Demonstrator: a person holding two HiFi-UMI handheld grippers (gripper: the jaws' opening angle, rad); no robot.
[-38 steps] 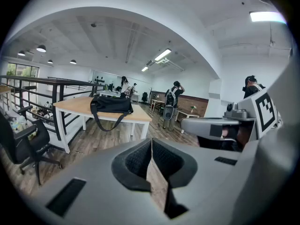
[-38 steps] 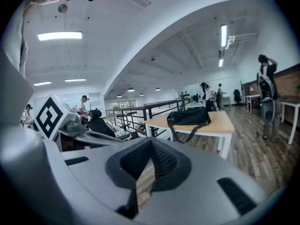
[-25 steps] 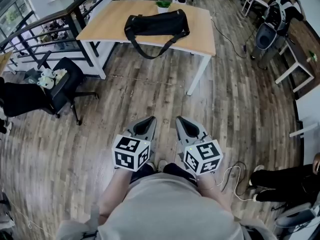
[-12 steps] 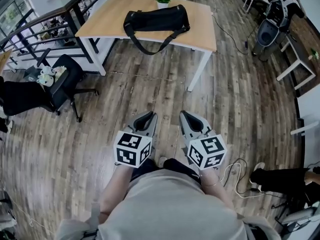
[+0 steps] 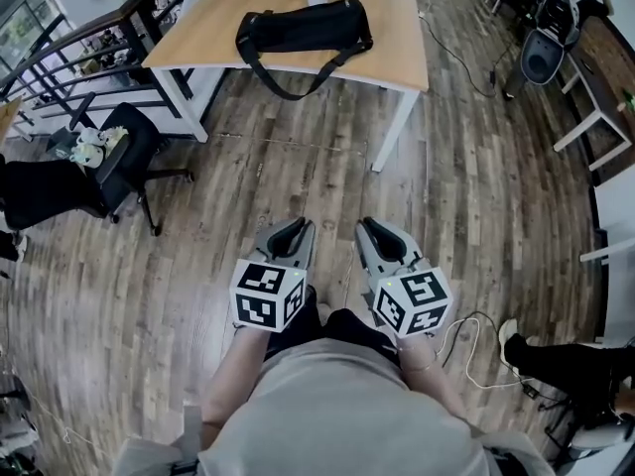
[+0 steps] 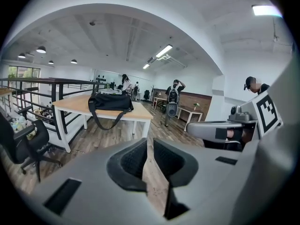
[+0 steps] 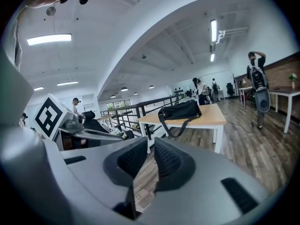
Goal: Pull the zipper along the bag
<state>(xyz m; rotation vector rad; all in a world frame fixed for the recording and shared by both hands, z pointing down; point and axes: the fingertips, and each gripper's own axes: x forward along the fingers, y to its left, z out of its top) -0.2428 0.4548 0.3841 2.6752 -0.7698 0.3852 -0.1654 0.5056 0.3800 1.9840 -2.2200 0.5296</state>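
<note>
A black duffel bag (image 5: 303, 26) with a hanging strap lies on a light wooden table (image 5: 397, 38) far ahead across the room. It also shows in the left gripper view (image 6: 110, 102) and the right gripper view (image 7: 180, 110). My left gripper (image 5: 288, 234) and right gripper (image 5: 375, 234) are held side by side over the wood floor, well short of the table. The left gripper (image 6: 150, 146) shows a narrow gap with only floor behind it. The right gripper (image 7: 151, 149) has just been opening, and nothing is between its pads.
A black office chair (image 5: 124, 162) stands left of the path, beside a dark railing (image 5: 60, 77). Another table (image 5: 595, 97) and a parked machine (image 5: 546, 43) are at the right. A person's legs (image 5: 566, 360) and a white cable (image 5: 466, 340) lie at the lower right.
The table and bag have slid toward the picture's top edge. Both grippers sit slightly higher in the picture, still side by side. The legs at the right have drifted lower.
</note>
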